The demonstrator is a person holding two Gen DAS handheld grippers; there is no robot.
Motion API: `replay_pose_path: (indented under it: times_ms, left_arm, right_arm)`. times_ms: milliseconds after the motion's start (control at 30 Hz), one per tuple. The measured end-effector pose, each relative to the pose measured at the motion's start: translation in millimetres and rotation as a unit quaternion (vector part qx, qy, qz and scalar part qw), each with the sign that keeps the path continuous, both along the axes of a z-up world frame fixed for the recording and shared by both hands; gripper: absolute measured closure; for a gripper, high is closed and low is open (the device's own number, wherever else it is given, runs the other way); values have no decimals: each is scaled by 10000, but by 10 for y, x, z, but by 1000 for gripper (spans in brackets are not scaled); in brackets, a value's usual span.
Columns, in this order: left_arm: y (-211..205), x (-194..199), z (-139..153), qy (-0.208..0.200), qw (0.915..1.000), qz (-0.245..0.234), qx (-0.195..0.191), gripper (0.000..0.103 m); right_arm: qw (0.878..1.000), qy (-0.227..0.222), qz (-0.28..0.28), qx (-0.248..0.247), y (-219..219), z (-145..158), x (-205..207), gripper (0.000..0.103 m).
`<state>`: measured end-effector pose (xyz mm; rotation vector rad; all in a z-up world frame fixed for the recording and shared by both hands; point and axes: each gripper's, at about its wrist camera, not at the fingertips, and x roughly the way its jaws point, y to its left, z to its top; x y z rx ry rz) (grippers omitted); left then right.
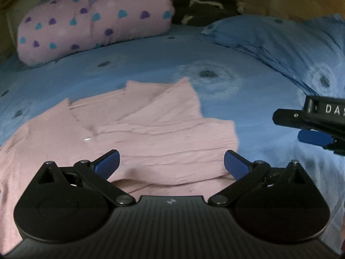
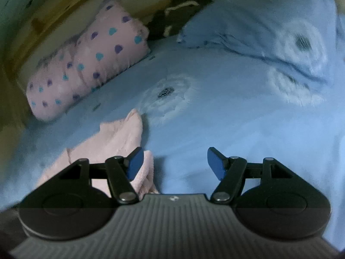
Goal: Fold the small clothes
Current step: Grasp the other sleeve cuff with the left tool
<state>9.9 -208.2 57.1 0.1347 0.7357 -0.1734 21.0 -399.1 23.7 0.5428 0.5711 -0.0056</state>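
Note:
A pale pink garment lies spread and partly folded on the blue bed sheet. My left gripper hovers over its near edge, jaws wide open with nothing between the blue pads. In the right wrist view only the garment's right end shows, at the lower left. My right gripper stands open over bare sheet just right of that end, holding nothing. The right gripper also juts in at the right edge of the left wrist view, beside the garment.
A pink pillow with blue and purple spots lies at the back left by the wooden bed frame. A blue pillow sits at the back right, with a dark bundle of cloth between them.

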Motion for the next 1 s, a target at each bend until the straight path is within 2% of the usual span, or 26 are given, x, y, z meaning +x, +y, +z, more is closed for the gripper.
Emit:
replay_pose_path:
  times_ms: [100, 200, 333, 367, 433, 500, 600, 733, 1000]
  left_arm:
    - [-217, 109, -97, 113, 9998, -137, 107, 0]
    - [-415, 234, -185, 210, 9986, -293, 392, 0]
    - [-546, 367, -320, 283, 9961, -258, 798, 0]
    - [-563, 376, -350, 241, 9951, -245, 923, 5]
    - [-554, 351, -365, 153, 9955, -306, 881, 22]
    - [-491, 315, -344, 180, 9975, -383, 572, 54]
    - [-380, 247, -258, 76, 9991, -329, 262, 76]
    - [-161, 175, -64, -174, 9997, -153, -113, 85]
    - [592, 61, 307, -715, 9958, 510, -254, 86]
  right_arm:
    - [9992, 137, -193, 319, -140, -50, 33, 35]
    - [9990, 189, -188, 356, -166, -56, 32, 35]
    - [9993, 217, -159, 275, -161, -49, 29, 35]
    - [9993, 218, -170, 240, -155, -43, 36, 35]
    - [9995, 188, -160, 185, -131, -28, 43, 35]
    - [9997, 150, -108, 173, -107, -21, 47, 35]
    - [9998, 139, -49, 154, -97, -21, 53, 35]
    - [9997, 104, -41, 199, -96, -20, 51, 35]
    - [9997, 85, 57, 200, -36, -22, 63, 35]
